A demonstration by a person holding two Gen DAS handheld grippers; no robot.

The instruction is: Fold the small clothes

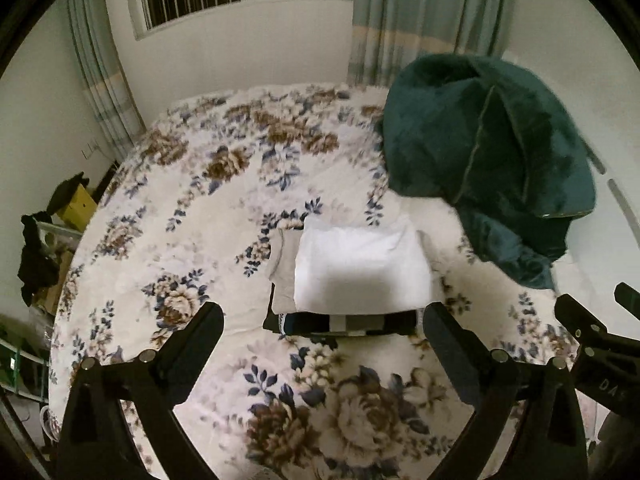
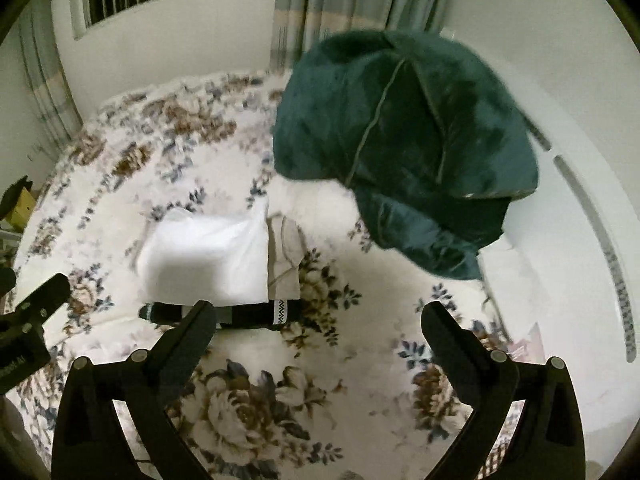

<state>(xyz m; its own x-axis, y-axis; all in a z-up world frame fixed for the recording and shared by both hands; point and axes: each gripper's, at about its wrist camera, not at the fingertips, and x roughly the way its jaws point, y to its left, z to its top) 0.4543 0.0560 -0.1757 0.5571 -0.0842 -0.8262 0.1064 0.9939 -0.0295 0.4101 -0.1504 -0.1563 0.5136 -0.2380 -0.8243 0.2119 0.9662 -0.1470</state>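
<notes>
Floral fleece covers the bed [image 1: 200, 208], the largest thing here; a dark green blanket [image 1: 488, 152] is heaped far ahead, to the right of both tongs. Just ahead of the left tongs [image 1: 324, 320], spread wide and empty, sits the stack of folded clothes [image 1: 360, 304], white piece [image 1: 360, 268] on top, its long axis crosswise. The right tongs [image 2: 316, 320] gape empty too. No unfolded garment shows, so folding looks nearly finished.
</notes>
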